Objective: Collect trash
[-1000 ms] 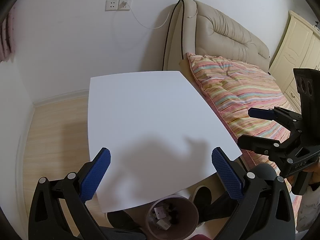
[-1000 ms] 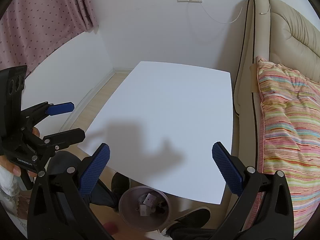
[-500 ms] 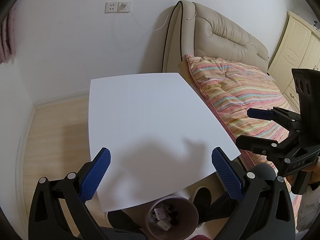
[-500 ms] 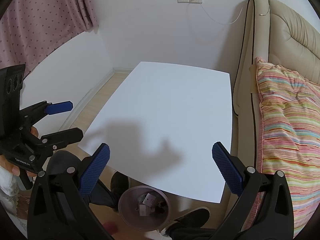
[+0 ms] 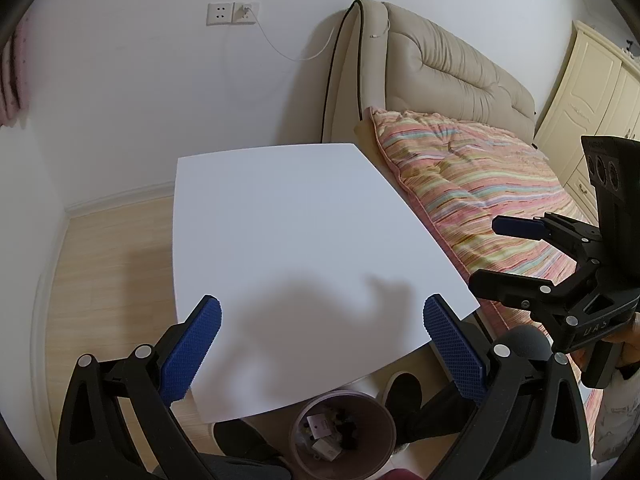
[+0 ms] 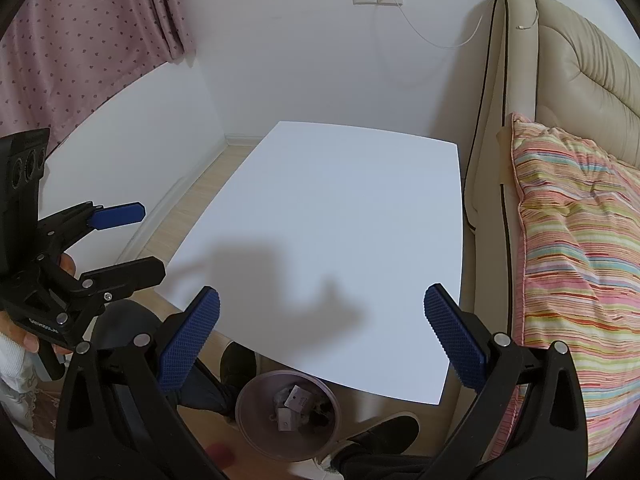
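Observation:
A small round waste bin (image 5: 342,430) stands on the floor under the near edge of the white table (image 5: 288,232); it holds crumpled paper and small white cards. It also shows in the right wrist view (image 6: 288,414). My left gripper (image 5: 320,348) is open and empty, held above the table's near edge. My right gripper (image 6: 320,340) is open and empty, beside it to the right. Each gripper shows in the other's view: the right one (image 5: 496,256) and the left one (image 6: 140,240). No trash shows on the tabletop.
A bed with a striped quilt (image 5: 472,176) and a beige padded headboard (image 5: 432,64) runs along the table's right side. A cream wardrobe (image 5: 592,92) stands beyond it. A pink curtain (image 6: 80,28) hangs at the left. Dark shoes (image 6: 380,440) stand beside the bin.
Both grippers have drifted very slightly; the view is nearly the same. Both stay open and empty.

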A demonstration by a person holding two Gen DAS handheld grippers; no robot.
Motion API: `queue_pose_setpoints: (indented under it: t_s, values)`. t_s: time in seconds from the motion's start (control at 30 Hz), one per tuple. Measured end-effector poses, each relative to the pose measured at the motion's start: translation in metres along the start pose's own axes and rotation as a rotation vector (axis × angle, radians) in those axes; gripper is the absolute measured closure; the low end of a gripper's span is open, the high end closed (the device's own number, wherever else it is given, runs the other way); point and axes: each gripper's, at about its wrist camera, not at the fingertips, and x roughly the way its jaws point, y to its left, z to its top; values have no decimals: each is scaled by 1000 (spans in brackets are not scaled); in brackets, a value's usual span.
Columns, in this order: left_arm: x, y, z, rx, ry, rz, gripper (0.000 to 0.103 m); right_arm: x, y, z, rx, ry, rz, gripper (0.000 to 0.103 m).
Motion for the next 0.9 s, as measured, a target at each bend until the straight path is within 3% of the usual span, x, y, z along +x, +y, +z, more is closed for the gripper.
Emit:
queue_pose_setpoints:
  t_s: [0.9]
  values:
    - [3,-2,-3,-6,3,2,6,0,-3,-1,2,2,-2,3]
